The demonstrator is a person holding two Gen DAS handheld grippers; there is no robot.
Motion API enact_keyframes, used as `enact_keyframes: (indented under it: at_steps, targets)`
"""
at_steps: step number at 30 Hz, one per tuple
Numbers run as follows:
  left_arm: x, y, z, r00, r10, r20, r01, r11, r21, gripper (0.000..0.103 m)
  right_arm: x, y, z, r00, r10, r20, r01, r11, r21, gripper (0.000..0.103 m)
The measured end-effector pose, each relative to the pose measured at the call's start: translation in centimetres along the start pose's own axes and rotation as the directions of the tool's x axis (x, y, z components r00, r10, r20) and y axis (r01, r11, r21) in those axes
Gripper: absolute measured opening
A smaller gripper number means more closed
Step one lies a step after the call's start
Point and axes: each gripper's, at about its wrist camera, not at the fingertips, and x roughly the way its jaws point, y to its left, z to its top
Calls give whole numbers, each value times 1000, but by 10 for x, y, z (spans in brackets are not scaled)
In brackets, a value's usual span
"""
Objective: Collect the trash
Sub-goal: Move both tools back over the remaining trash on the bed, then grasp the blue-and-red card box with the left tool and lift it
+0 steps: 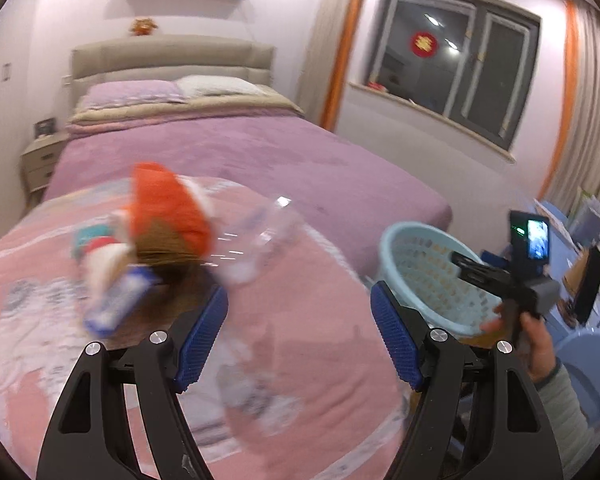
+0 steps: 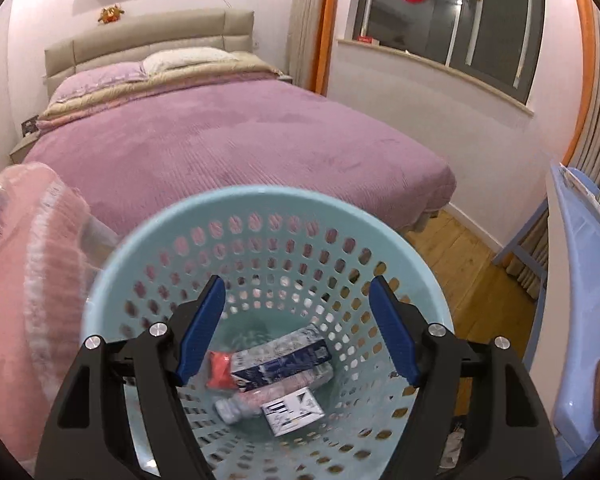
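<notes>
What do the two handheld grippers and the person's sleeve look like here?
Both the left gripper and right gripper have black angular fingers, silver pivot bolts and ribbed blue pads. Seen from the left wrist, the right one carries a small lit screen. The sleeve is grey-green ribbed knit.

You have a glossy light-blue plastic basket (image 2: 260,216), perforated all round. Inside it lie a printed cardboard box (image 2: 284,356) and a shiny red wrapper (image 2: 219,368). The purple bedspread (image 2: 228,136) is matt ribbed cloth; the pink blanket (image 1: 300,344) beside your left gripper looks soft and fuzzy. Your gripper pads (image 2: 392,336) are textured blue rubber with bright metal pins. The floor (image 2: 460,256) is smooth wood
</notes>
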Motion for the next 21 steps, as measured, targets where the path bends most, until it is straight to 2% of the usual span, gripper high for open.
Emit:
enact_keyframes:
  at_steps: [4,7,9,15,16,17,18,21]
  targets:
    - [-23,45,1,994,104,31,-103,993,-53,74,-26,32,5,990,140,7,-140,990,-20,75]
    - [-23,70,-2,991,137,-10,-137,988,-73,74,-45,73,7,972,233,6,-232,969,-79,75]
    - [-19,78,-3,988,148,-35,-150,986,-72,74,-56,106,9,953,303,-14,-302,945,-122,75]
    - [2,79,-5,976,198,-88,-199,980,-9,66,-74,176,6,909,411,-63,-415,888,-198,74]
    - [6,77,-5,972,217,-90,-217,976,8,64,-75,184,6,904,421,-73,-427,882,-199,73]
    - [9,76,-4,969,227,-94,-227,974,17,56,-76,192,6,897,435,-85,-443,873,-203,68]
    - [12,75,-3,968,232,-101,-230,973,26,52,-78,199,7,889,449,-93,-458,864,-207,67]
    - [18,76,-5,962,246,-119,-243,969,39,32,-86,213,8,876,475,-84,-482,850,-212,66]
